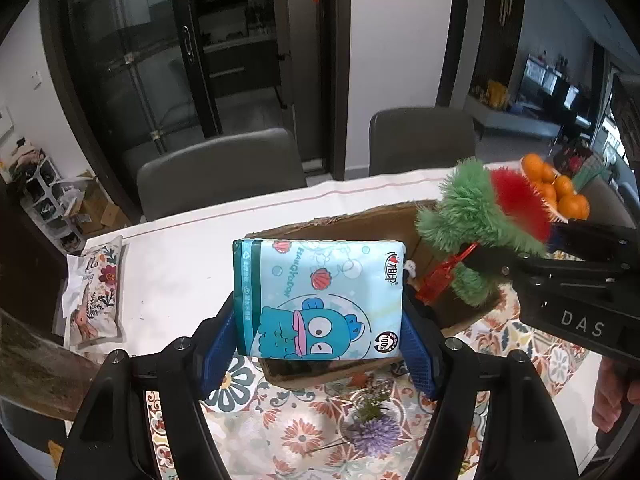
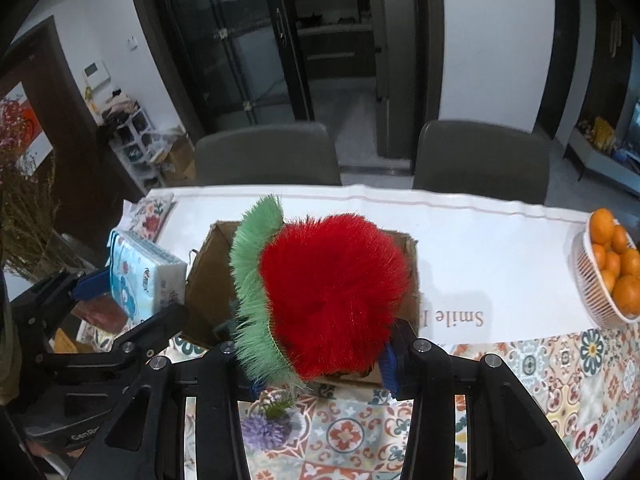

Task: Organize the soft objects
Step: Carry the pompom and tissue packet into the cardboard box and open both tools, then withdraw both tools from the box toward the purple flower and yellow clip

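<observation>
My left gripper [image 1: 320,332] is shut on a light blue cartoon tissue pack [image 1: 320,300] and holds it above the near-left part of an open cardboard box [image 1: 360,220]. The pack also shows in the right wrist view [image 2: 140,272]. My right gripper [image 2: 320,360] is shut on a fluffy red and green plush toy [image 2: 332,288] and holds it over the box [image 2: 208,280]. In the left wrist view the toy [image 1: 480,212] hangs over the box's right side, with the right gripper [image 1: 520,256] behind it. Inside the box, red plastic shows [image 1: 440,276].
A floral pouch [image 1: 98,292] lies on the white tablecloth at the left. A white basket of oranges [image 2: 612,268] stands at the right. A purple artificial flower [image 1: 372,432] lies on the patterned cloth near me. Two grey chairs [image 1: 220,168] stand behind the table. Dried flowers [image 2: 24,216] stand far left.
</observation>
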`<state>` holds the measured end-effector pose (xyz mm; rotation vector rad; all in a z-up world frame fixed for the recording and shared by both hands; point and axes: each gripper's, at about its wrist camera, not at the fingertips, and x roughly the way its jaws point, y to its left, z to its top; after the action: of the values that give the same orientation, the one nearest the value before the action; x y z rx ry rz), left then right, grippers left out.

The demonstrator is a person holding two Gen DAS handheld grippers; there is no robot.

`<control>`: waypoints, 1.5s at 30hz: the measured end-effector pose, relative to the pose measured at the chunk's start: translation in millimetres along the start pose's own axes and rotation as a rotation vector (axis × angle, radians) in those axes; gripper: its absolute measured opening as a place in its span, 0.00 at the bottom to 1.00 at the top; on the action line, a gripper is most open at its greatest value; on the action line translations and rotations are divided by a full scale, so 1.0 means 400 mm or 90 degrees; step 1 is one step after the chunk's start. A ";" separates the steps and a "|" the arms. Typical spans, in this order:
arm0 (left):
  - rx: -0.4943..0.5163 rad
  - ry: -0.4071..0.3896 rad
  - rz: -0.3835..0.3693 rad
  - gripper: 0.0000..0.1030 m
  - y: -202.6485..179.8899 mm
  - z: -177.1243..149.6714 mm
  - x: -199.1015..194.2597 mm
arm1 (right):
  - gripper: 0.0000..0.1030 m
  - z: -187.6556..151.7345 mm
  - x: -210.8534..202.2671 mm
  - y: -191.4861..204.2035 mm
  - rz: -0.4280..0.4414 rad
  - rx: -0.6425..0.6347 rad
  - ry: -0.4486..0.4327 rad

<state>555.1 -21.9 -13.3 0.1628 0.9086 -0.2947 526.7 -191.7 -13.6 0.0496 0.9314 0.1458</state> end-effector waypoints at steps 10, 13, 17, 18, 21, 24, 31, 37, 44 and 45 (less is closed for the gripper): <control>0.032 0.070 -0.004 0.72 -0.016 0.023 0.107 | 0.54 0.027 0.122 -0.025 0.019 0.027 0.073; 0.018 0.072 -0.004 0.84 -0.019 0.025 0.111 | 0.71 0.034 0.138 -0.040 0.037 0.058 0.080; 0.017 0.061 0.016 0.85 -0.021 0.023 0.093 | 0.71 0.037 0.129 -0.047 0.014 0.073 0.065; 0.016 0.060 0.032 0.85 -0.021 0.023 0.089 | 0.71 0.034 0.121 -0.046 0.000 0.071 0.061; 0.014 0.044 0.049 0.85 -0.024 0.016 0.063 | 0.71 0.033 0.101 -0.039 -0.032 0.053 0.044; 0.003 0.036 0.060 0.85 -0.023 0.008 0.038 | 0.71 0.029 0.072 -0.032 -0.051 0.041 0.028; 0.000 0.025 0.063 0.85 -0.015 -0.019 -0.016 | 0.71 0.008 -0.004 -0.007 -0.073 0.023 -0.010; 0.013 -0.001 0.082 0.85 -0.026 -0.053 -0.079 | 0.71 -0.027 -0.078 0.020 -0.095 0.005 -0.047; 0.034 -0.024 0.083 0.85 -0.041 -0.105 -0.136 | 0.71 -0.078 -0.136 0.049 -0.104 -0.016 -0.066; 0.037 -0.024 0.084 0.85 -0.042 -0.110 -0.142 | 0.71 -0.088 -0.143 0.053 -0.104 -0.019 -0.064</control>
<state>484.0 -16.1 5.1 0.2694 0.8476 -0.2016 462.4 -179.9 13.2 -0.0464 0.8289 0.0049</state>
